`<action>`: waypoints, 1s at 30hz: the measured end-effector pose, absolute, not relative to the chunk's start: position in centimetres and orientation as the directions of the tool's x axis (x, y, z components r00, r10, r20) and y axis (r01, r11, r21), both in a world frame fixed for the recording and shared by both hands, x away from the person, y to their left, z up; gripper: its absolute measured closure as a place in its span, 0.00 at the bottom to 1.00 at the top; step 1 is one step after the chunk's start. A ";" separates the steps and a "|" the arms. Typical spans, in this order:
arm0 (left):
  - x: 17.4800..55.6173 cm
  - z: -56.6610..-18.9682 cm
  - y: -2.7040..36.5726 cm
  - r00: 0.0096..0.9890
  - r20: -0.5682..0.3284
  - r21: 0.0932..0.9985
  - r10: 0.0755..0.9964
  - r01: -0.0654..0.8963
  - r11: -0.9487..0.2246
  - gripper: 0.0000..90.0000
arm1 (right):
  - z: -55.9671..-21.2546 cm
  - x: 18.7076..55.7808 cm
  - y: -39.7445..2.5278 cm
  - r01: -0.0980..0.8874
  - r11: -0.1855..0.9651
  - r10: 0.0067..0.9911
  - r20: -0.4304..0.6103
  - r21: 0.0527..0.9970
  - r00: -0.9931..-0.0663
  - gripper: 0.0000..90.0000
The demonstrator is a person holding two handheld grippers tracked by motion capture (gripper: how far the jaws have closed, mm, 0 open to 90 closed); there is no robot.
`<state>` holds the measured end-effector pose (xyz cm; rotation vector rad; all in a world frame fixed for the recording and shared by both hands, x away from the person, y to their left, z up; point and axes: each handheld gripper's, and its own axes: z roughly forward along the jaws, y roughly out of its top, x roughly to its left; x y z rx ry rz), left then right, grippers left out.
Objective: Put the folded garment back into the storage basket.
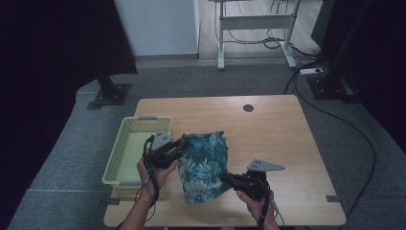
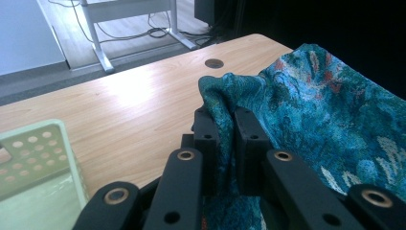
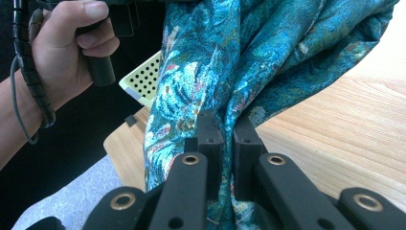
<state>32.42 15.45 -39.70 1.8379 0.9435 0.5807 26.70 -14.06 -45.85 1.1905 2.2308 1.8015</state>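
Observation:
A teal floral cloth (image 1: 203,165) hangs bunched between both grippers over the front of the wooden table (image 1: 268,129). My left gripper (image 1: 181,145) is shut on the cloth's left edge; in the left gripper view the fabric (image 2: 325,110) is pinched between the jaws (image 2: 223,120). My right gripper (image 1: 225,178) is shut on the cloth's lower right edge. In the right gripper view the cloth (image 3: 230,62) rises from the closed jaws (image 3: 224,125), and the person's other hand (image 3: 67,52) holds the left gripper's handle beyond it.
A pale yellow perforated basket (image 1: 125,151) sits at the table's left front, just left of my left gripper; its corner shows too (image 2: 33,158) (image 3: 143,79). A round cable hole (image 1: 248,108) lies near the far edge. A desk frame and cables stand on the floor behind.

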 end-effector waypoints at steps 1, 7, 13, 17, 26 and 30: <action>32.4 -39.7 15.5 0.587 -0.012 0.903 0.810 0.355 -0.244 0.91 | -45.8 26.7 -13.9 0.528 0.034 0.573 0.417 0.848 -0.706 0.93; 32.5 -39.7 16.0 0.580 -0.015 0.903 0.814 0.357 -0.238 0.91 | -45.6 26.9 -13.4 0.526 0.040 0.567 0.414 0.850 -0.712 0.93; 32.5 -39.7 16.4 0.574 -0.015 0.903 0.819 0.359 -0.235 0.91 | -45.6 27.1 -12.9 0.529 0.043 0.565 0.416 0.848 -0.713 0.93; 32.5 -39.6 16.7 0.569 -0.014 0.902 0.822 0.361 -0.235 0.91 | -45.5 27.1 -12.6 0.526 0.047 0.561 0.414 0.849 -0.717 0.93; 32.5 -39.5 17.0 0.569 -0.009 0.904 0.822 0.357 -0.237 0.91 | -45.4 27.2 -12.2 0.525 0.048 0.559 0.413 0.850 -0.719 0.93; 32.4 -39.4 17.2 0.567 -0.006 0.904 0.824 0.355 -0.238 0.91 | -45.3 27.2 -11.9 0.524 0.049 0.558 0.412 0.850 -0.720 0.93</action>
